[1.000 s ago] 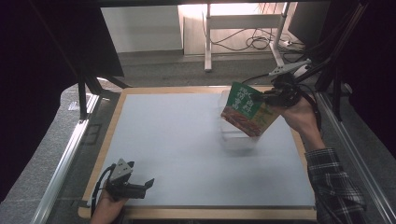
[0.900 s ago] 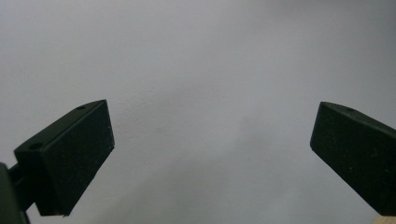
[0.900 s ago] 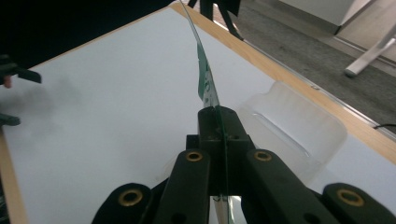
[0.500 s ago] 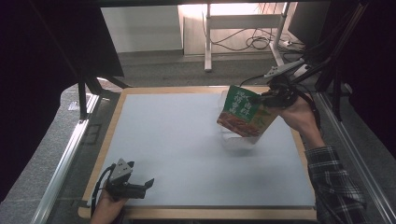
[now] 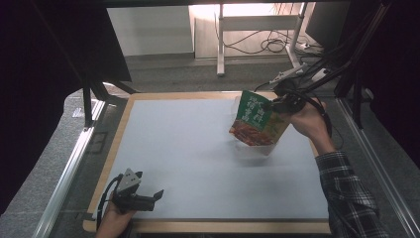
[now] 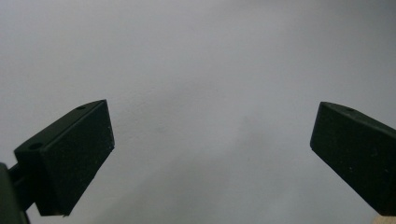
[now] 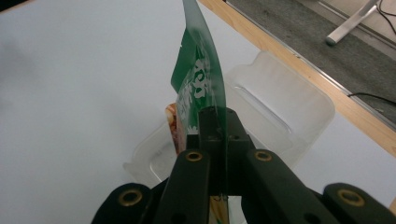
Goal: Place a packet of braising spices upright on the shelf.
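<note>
Above the clear tray (image 5: 257,148) — green pouch (image 5: 257,121) pinched in right gripper (image 5: 278,103); left gripper (image 5: 157,196) agape.

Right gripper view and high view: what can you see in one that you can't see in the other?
Only the right gripper view makes plain that the jaws of the right hand-held gripper are pinched shut on the green pouch's thin edge, right above a clear plastic tray. Only the high view takes in the left hand-held gripper near the table's front edge and the person's checked sleeve. Both share the pouch, the tray and the pale table top.
</note>
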`<action>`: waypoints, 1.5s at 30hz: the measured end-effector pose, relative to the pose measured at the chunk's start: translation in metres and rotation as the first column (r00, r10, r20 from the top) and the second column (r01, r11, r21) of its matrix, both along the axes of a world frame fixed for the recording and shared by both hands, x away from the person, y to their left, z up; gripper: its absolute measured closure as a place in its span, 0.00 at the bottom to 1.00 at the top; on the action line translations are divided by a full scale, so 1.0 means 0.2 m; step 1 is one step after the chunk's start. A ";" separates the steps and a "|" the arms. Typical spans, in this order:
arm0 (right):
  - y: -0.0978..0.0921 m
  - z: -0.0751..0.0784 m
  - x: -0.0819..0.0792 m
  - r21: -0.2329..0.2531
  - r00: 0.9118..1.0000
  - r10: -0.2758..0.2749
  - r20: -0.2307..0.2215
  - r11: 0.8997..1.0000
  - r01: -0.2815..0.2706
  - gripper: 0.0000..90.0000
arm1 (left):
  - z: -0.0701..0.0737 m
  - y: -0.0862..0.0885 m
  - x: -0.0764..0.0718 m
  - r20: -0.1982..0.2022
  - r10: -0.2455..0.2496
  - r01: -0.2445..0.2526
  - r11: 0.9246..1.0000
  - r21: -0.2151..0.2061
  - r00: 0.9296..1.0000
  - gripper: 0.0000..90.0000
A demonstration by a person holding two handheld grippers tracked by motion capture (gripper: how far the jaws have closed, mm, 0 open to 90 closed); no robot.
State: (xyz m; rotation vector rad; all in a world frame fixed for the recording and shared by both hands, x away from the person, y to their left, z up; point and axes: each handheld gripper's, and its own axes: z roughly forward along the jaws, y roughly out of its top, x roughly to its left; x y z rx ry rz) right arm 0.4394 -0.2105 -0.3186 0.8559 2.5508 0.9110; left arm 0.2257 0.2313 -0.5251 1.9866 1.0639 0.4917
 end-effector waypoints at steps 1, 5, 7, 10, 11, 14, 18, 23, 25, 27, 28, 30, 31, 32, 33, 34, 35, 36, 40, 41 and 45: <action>0.01 -0.01 0.01 0.001 1.000 -0.002 -0.005 1.000 0.002 1.00 | 0.00 0.00 0.00 0.000 -0.001 0.001 1.000 0.000 1.000 0.00; 0.03 -0.03 0.02 -0.019 1.000 -0.014 -0.002 1.000 0.014 1.00 | 0.00 0.00 0.00 0.001 -0.001 0.001 1.000 -0.002 1.000 0.00; 0.05 -0.03 0.02 -0.030 1.000 -0.009 -0.002 1.000 0.009 1.00 | 0.00 0.00 0.00 0.001 -0.002 0.002 1.000 0.000 1.000 0.00; 0.09 -0.03 0.01 -0.046 1.000 0.008 0.000 0.999 -0.008 1.00 | 0.00 0.00 0.00 0.002 -0.003 0.003 1.000 0.002 1.000 0.00; 0.10 -0.03 0.01 -0.053 1.000 0.011 0.003 0.999 -0.011 1.00 | 0.00 0.00 0.00 0.002 -0.002 0.002 1.000 0.003 1.000 0.00; 0.13 -0.04 0.00 -0.065 1.000 0.016 0.009 0.998 -0.016 1.00 | 0.00 0.00 0.00 0.003 -0.003 0.003 1.000 0.004 1.000 0.00; 0.15 -0.05 0.00 -0.070 1.000 0.022 0.002 0.997 -0.022 1.00 | 0.00 0.00 0.00 0.002 -0.003 0.003 1.000 0.004 1.000 0.00; 0.19 -0.07 0.00 -0.084 1.000 0.028 -0.006 0.996 -0.029 1.00 | 0.00 -0.01 0.00 0.003 -0.005 0.005 1.000 0.008 1.000 0.00; 0.21 -0.08 0.00 -0.100 1.000 0.028 -0.001 0.995 -0.028 1.00 | 0.00 -0.01 0.00 0.004 -0.005 0.005 1.000 0.007 1.000 0.00; 0.23 -0.08 0.00 -0.124 1.000 0.029 0.000 0.992 -0.029 1.00 | 0.00 -0.01 0.00 0.004 -0.004 0.004 1.000 0.006 1.000 0.00; 0.24 -0.08 0.00 -0.138 0.999 0.034 -0.002 0.990 -0.034 1.00 | 0.00 -0.01 0.00 0.004 -0.005 0.005 1.000 0.006 1.000 0.00; 0.24 -0.06 -0.01 -0.176 0.999 0.033 0.001 0.984 -0.032 1.00 | 0.00 -0.01 0.00 0.004 -0.006 0.006 1.000 0.005 1.000 0.00; 0.24 -0.04 -0.01 -0.192 1.000 0.029 -0.003 0.981 -0.029 1.00 | 0.00 -0.01 0.00 0.004 -0.006 0.006 1.000 0.005 1.000 0.00; 0.24 -0.02 -0.01 -0.208 1.000 0.022 -0.006 0.978 -0.023 1.00 | 0.00 0.00 0.00 0.005 -0.007 0.007 1.000 0.007 1.000 0.00; 0.23 0.00 -0.01 -0.232 1.000 0.011 -0.004 0.973 -0.012 1.00 | 0.00 -0.01 0.00 0.006 -0.006 0.006 1.000 0.004 1.000 0.00; 0.23 0.00 -0.01 -0.232 1.000 0.011 -0.004 0.973 -0.012 1.00 | 0.00 -0.01 0.00 0.006 -0.006 0.006 1.000 0.004 1.000 0.00; 0.22 0.03 -0.02 -0.255 1.000 0.003 -0.010 0.967 -0.006 1.00 | 0.00 0.00 0.00 0.006 -0.006 0.006 1.000 0.007 1.000 0.00; 0.22 0.05 -0.03 -0.274 1.000 0.003 -0.004 0.962 -0.004 1.00 | 0.00 -0.01 0.00 0.005 -0.007 0.007 1.000 0.008 1.000 0.00; 0.21 0.11 -0.03 -0.287 1.000 -0.005 -0.010 0.958 0.002 1.00 | 0.00 -0.01 0.00 0.005 -0.007 0.007 1.000 0.008 1.000 0.00; 0.21 0.11 -0.03 -0.289 1.000 -0.004 -0.018 0.957 -0.001 1.00 | 0.00 -0.01 0.00 0.004 -0.007 0.007 1.000 0.009 1.000 0.00; 0.26 0.04 -0.01 -0.326 0.999 0.003 -0.034 0.945 -0.014 1.00 | 0.00 -0.01 0.00 0.006 -0.006 0.006 1.000 0.006 1.000 0.00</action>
